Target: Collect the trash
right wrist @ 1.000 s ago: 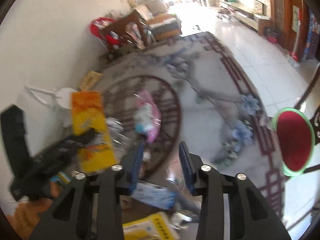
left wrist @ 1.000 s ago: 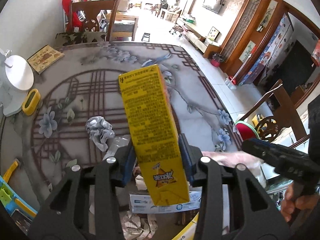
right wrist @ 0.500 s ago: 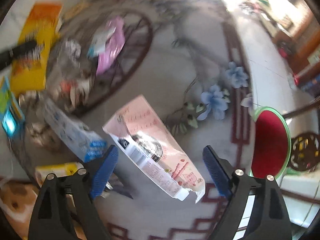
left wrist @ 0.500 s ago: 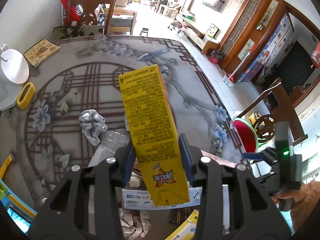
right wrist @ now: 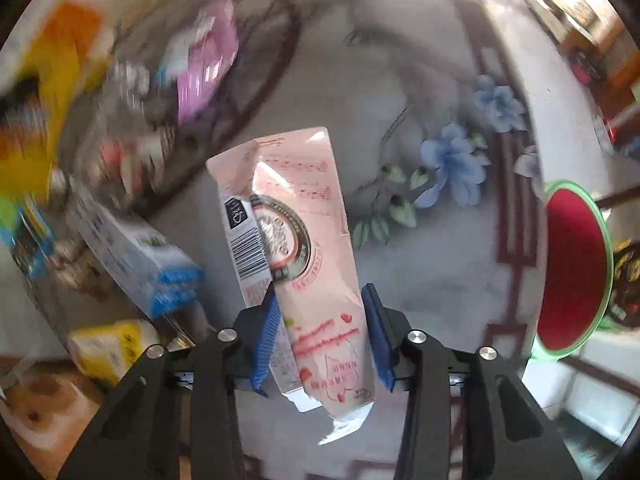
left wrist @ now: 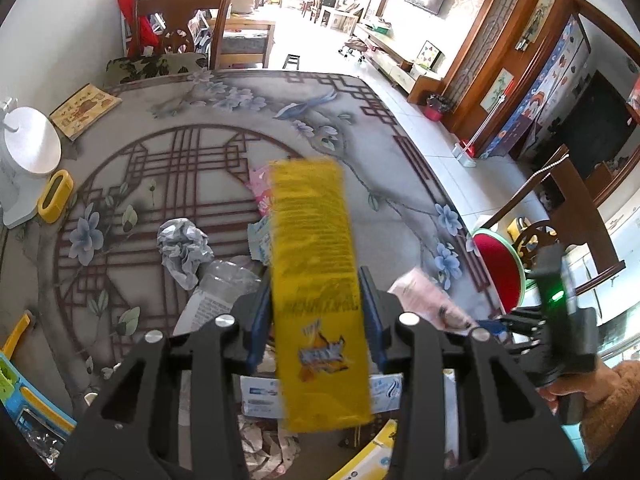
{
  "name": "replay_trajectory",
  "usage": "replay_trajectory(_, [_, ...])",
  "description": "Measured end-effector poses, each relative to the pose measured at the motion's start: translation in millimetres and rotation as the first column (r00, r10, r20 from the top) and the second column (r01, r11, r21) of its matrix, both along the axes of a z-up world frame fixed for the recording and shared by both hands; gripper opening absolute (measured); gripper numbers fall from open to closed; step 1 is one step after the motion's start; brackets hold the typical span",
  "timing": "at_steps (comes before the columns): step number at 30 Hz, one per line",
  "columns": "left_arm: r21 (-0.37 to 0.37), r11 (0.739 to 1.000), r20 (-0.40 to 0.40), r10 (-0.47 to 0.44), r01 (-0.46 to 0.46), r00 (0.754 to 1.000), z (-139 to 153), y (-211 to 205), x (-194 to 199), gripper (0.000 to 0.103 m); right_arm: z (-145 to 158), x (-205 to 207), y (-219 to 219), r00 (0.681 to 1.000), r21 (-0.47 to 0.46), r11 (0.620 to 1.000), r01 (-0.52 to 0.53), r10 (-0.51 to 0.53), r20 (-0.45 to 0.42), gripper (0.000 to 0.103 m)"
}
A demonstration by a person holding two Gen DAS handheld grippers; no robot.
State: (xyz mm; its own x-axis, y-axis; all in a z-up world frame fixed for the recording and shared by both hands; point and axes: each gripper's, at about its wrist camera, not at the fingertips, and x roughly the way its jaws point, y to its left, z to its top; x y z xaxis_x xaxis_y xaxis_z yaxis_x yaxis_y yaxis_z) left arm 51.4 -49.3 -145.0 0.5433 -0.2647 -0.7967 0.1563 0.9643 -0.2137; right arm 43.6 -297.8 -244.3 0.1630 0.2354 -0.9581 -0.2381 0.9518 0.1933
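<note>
Trash collection under way; two items gripped, several left on table.
Left gripper (left wrist: pixel 316 308) clamped on yellow carton (left wrist: pixel 320 300); right gripper (right wrist: pixel 320 324), jaws just closing, pinching pink box (right wrist: pixel 308 248) above patterned table (right wrist: pixel 440 272); crumpled paper (left wrist: pixel 182 248), blue-white box (right wrist: pixel 136 256), pink wrapper (right wrist: pixel 204 64) uncollected; no trash container in view.

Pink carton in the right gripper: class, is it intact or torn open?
Torn open. The pink carton is flattened, its near end ragged and split, between the right gripper's blue pads, which have just been closing.
</note>
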Motion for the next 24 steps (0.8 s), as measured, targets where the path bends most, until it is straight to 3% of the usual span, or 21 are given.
replay_trajectory(7, [0.011,1.0,0.02,-0.017,0.017,1.0,3.6,-28.5,7.4,0.036,56.7,-12.2,-39.1,0.966,0.168,0.969,0.183,-0.209,0.153,0.038])
replay_trajectory(10, [0.011,1.0,0.024,-0.029,0.029,0.999,4.3,-45.4,11.5,0.036,76.9,-6.9,-47.9,0.948,0.196,0.956,0.22,-0.257,0.188,0.038])
replay_trajectory(18, [0.033,0.996,0.034,-0.083,0.082,0.996,7.5,-99.8,17.9,0.036,94.4,-8.9,-96.5,0.915,0.234,0.929,0.286,-0.337,0.221,0.039])
replay_trajectory(24, [0.039,0.991,0.03,-0.13,0.128,0.991,8.6,-144.1,23.1,0.036,93.1,-9.4,-140.2,0.898,0.267,0.903,0.337,-0.393,0.196,0.039])
